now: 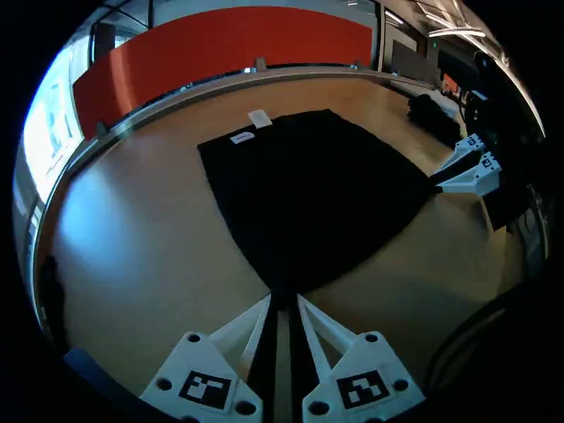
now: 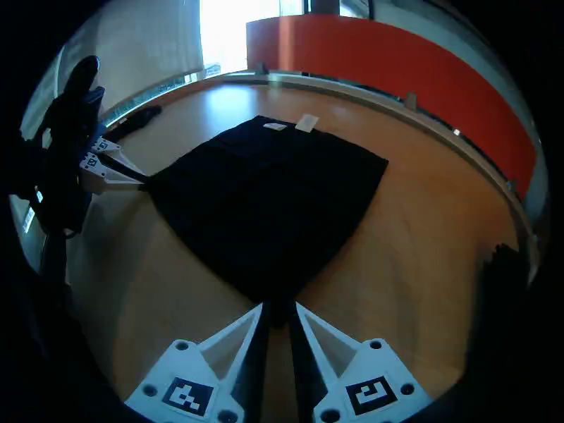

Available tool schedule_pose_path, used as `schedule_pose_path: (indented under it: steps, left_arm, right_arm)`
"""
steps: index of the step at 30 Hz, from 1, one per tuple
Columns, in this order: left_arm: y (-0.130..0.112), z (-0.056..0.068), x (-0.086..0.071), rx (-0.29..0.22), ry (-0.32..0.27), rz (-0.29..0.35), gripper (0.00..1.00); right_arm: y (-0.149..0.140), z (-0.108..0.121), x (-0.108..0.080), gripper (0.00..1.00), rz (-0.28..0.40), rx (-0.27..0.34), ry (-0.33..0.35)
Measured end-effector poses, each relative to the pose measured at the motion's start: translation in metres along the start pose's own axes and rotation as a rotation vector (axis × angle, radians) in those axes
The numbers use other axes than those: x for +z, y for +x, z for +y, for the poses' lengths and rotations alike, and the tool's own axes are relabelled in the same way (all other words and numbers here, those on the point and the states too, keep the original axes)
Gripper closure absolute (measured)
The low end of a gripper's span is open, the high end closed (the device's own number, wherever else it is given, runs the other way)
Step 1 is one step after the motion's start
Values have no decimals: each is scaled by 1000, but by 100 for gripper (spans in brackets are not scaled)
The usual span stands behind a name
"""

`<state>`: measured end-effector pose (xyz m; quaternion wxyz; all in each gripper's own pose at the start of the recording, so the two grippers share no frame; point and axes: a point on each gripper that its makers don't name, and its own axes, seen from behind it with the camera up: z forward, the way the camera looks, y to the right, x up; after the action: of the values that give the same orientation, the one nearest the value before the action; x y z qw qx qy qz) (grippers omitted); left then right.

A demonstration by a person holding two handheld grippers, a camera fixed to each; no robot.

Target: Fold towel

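A black towel (image 1: 310,190) lies spread flat on a light wooden table (image 1: 141,240), with white tags (image 1: 243,137) at its far edge. My left gripper (image 1: 284,299) is shut on the towel's near corner. In the left gripper view my right gripper (image 1: 436,185) pinches the corner at the towel's right side. In the right gripper view the same towel (image 2: 268,190) spreads ahead, my right gripper (image 2: 279,310) is shut on its near corner, and my left gripper (image 2: 144,185) holds the corner at the left, with a dark-sleeved arm behind it.
A red partition (image 1: 211,49) runs behind the table's far rim. A dark bundle (image 1: 433,116) rests on the table at the far right in the left gripper view. In the right gripper view a dark object (image 2: 137,116) lies near the far left edge.
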<state>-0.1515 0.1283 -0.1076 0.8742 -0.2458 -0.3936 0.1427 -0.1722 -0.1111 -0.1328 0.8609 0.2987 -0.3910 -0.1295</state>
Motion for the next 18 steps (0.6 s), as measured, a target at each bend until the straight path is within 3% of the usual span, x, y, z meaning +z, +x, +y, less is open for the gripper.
schedule_pose_path:
  steps: [8, 18]
  left_arm:
    - [5, 1, -6, -32, -1, 11, 91]
    - [29, -3, -31, -88, 12, 44, 91]
  right_arm:
    - [9, 0, -4, 82, 12, -12, -7]
    - [42, 0, -27, 82, 61, -15, -2]
